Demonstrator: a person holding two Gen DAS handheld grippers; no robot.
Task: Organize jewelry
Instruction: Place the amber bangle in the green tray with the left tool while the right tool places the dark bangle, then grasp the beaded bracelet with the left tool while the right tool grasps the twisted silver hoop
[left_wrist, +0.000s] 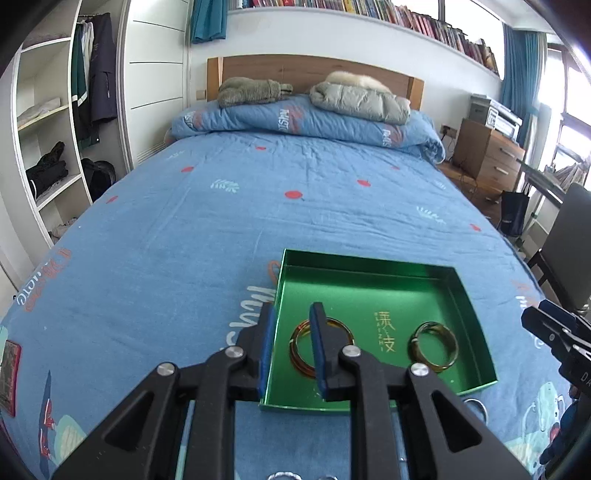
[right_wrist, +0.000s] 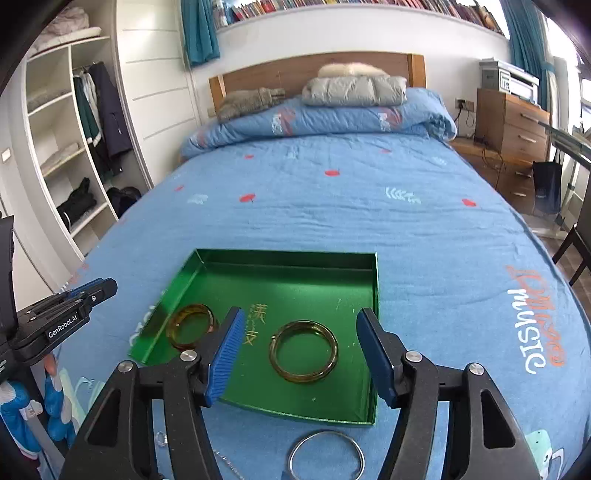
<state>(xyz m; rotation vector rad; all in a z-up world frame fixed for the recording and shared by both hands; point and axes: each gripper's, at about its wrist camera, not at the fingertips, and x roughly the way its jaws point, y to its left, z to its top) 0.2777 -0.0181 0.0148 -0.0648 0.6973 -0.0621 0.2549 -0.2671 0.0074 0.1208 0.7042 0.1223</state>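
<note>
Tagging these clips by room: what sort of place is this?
A bedroom: a bed with a wooden headboard, an open wardrobe holding hanging clothes, and a bedside chest of drawers.

Left tool (left_wrist: 293, 339) parted, empty, above green tray (left_wrist: 369, 280); two amber bangles (left_wrist: 433, 345) inside; blue bedspread (left_wrist: 258, 203) beneath.

Glossy metal tray (right_wrist: 288, 291) — matt cloth bedspread (right_wrist: 332, 221)
</note>
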